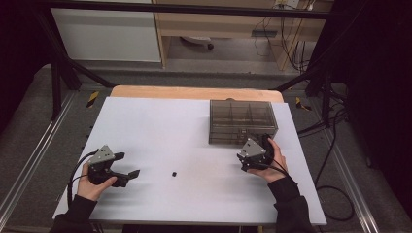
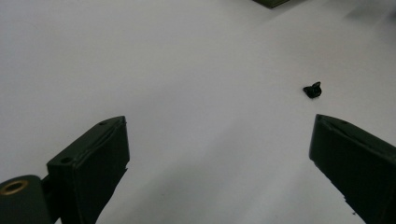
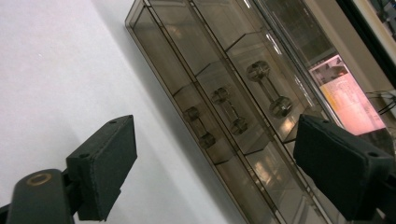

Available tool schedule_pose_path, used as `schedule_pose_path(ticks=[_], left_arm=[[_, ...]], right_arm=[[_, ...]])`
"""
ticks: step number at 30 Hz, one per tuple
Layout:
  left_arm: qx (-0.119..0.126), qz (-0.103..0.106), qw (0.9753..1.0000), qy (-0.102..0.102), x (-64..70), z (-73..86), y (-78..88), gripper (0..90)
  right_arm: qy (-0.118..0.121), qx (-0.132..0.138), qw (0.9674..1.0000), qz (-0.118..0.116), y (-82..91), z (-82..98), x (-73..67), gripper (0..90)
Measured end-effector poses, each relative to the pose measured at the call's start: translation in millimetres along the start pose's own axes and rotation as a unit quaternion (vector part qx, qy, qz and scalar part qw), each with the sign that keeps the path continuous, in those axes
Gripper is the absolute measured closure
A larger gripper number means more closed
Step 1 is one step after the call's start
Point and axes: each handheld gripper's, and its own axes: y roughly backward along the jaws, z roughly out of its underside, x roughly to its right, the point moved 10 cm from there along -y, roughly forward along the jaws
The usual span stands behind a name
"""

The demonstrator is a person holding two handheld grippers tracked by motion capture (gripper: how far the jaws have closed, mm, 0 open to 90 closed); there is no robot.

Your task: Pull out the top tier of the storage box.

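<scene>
White counter (image 1: 160, 126) is being lit evenly against a dark room, with a smoky plastic drawer box (image 1: 242, 121) standing toward the far right and a tiny black piece (image 1: 173, 173) lying alone on bare surface near the middle front.

The right gripper (image 1: 256, 151) is being held just at the front face of the drawer box, its jaws standing wide apart with nothing between them; in the right gripper view the small barbell-shaped handles (image 3: 228, 109) are being lined up ahead, one drawer above another. The left gripper (image 1: 127, 175) is being rested low on the counter, jaws likewise spread and empty, with the black piece (image 2: 313, 89) being framed just beyond the tip of one jaw.

Trouble is being invited in a few places. The handles are small and sit close together, so the wrong drawer could be caught, or a jaw could be driven against the drawer front rather than around a handle. The box looks light and is not being braced by anything, so a pull on a drawer is likely to drag the whole box across the smooth counter instead of opening it. The black piece is tiny and flat-lying; with jaws this wide it could easily be nudged away or flicked off rather than pinched.
</scene>
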Motion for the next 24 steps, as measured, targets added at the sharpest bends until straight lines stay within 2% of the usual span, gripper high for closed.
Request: schedule_pose_path(ticks=[11, 14, 24], left_arm=[[-0.001, 0.000, 1.0000, 0.000, 0.1, 0.4, -0.6, 4.6], [0.000, 0.000, 1.0000, 0.000, 0.2, 0.3, -0.5, 4.6], [0.000, 0.000, 1.0000, 0.000, 0.2, 0.3, -0.6, 4.6]], right_arm=[[0.034, 0.011, 0.9991, 0.021, -4.2, -0.9, 5.6, 19.1], [0.052, 0.013, 0.9981, 0.030, -6.2, -1.3, 6.6, 21.2], [0.082, 0.019, 0.9954, 0.045, -9.2, -2.3, 9.6, 28.8]])
